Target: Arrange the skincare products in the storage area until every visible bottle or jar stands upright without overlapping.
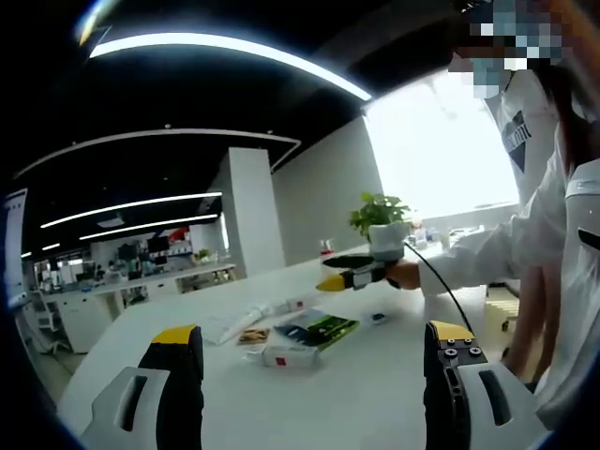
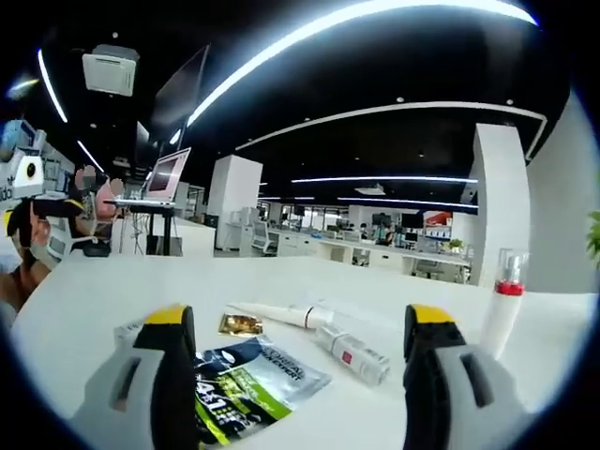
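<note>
Right gripper (image 2: pixel 293 375) open above green sachet (image 2: pixel 248 384); label unreadable

a: what sort of place?
b: open-plan office. long ceiling light strips (image 2: pixel 375 14), white pillar (image 1: pixel 251 211), rows of desks (image 2: pixel 375 248) w/ equipment far ahead of the tongs.
a: more?
b: monitor (image 2: pixel 167 173) on a stand, ahead-left of the right tongs; big bright window (image 1: pixel 441 141).
</note>
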The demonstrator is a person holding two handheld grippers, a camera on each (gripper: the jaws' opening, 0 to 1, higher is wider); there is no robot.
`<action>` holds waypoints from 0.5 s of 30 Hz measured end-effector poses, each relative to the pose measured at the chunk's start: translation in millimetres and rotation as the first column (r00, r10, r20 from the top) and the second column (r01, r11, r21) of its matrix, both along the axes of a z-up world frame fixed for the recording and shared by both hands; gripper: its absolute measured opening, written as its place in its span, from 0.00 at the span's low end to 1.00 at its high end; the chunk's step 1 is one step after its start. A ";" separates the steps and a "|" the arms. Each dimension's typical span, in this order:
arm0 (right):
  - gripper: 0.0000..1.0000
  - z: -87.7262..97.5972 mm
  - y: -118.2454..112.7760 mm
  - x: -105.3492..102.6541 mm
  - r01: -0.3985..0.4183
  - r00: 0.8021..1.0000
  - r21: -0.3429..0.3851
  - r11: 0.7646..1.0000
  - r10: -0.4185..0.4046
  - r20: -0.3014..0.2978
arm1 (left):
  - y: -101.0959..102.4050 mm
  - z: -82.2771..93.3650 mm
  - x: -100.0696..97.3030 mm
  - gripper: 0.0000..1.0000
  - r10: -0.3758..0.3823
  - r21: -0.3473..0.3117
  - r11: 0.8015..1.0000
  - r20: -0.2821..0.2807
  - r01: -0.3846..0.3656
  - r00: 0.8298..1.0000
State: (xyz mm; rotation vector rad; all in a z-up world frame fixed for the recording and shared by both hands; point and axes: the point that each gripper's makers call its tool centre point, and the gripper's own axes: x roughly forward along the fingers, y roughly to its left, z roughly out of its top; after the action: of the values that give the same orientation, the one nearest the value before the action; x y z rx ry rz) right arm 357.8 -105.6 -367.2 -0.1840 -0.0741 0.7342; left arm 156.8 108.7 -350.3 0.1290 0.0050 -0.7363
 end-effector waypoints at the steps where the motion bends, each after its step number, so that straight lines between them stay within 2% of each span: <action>1: 0.92 0.6 3.5 -2.1 -0.027 1.000 0.000 1.000 0.027 0.000 | 0.1 0.0 0.0 1.00 0.001 0.000 1.000 0.000 -0.001 1.000; 15: 0.89 3.4 19.2 12.0 -0.116 0.993 -0.064 0.991 0.115 -0.021 | 4.0 -3.1 3.0 1.00 0.021 0.002 1.000 -0.007 -0.021 1.000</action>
State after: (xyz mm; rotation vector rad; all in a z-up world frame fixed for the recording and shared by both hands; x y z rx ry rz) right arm 369.8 -86.4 -363.9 -0.2370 -0.0447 0.8543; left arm 159.7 112.7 -353.4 0.1283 0.0134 -0.7159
